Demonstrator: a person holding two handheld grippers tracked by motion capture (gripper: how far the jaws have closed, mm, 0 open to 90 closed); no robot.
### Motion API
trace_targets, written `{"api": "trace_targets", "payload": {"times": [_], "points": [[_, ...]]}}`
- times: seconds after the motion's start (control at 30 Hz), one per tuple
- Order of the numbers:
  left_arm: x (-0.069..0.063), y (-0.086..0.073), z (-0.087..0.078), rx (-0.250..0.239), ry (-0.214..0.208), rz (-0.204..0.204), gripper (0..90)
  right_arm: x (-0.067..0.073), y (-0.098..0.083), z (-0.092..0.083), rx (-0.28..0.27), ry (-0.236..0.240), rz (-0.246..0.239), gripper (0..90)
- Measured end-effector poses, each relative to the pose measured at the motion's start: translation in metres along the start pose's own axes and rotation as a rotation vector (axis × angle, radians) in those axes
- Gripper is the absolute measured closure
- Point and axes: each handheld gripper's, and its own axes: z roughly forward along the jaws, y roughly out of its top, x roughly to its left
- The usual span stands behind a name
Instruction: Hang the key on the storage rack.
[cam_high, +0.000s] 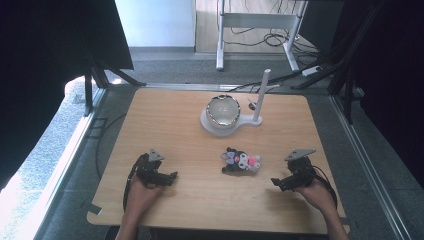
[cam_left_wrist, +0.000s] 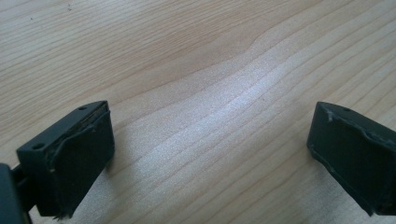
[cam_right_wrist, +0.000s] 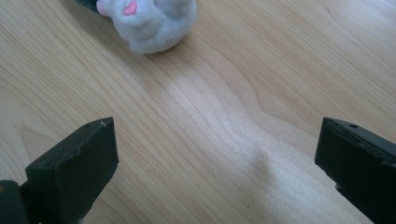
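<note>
You have a small plush toy (cam_high: 241, 162) lying on its side on the wooden table (cam_high: 170, 120), a little toward 4 o'clock of the table's middle. It is black and pale grey with pink patches, its length running from 9 to 3 o'clock. In your right gripper view its rounded grey end (cam_right_wrist: 154, 23) with a pink heart mark sits at 11 o'clock, resting on the wood. At 12 o'clock of the toy, well apart, a white bowl (cam_high: 223, 111) with a dark patterned rim stands upright on a white stand (cam_high: 247, 121), whose slim post rises at the bowl's 3 o'clock.
</note>
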Motion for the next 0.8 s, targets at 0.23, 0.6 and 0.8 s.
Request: {"api": "trace_targets", "payload": {"times": [0.23,0.6,0.8], "points": [[0.000,0.000,0.000,0.000,0.000,0.000,0.6,-0.001,0.014,0.002,0.027,0.023,-0.036,0.0],[0.000,0.000,0.000,0.001,0.000,0.001,0.6,0.001,0.039,0.006,0.077,0.058,-0.096,0.0],[0.000,0.000,0.000,0.001,0.000,0.001,0.6,0.005,0.052,0.011,0.119,0.079,-0.140,2.0]]}}
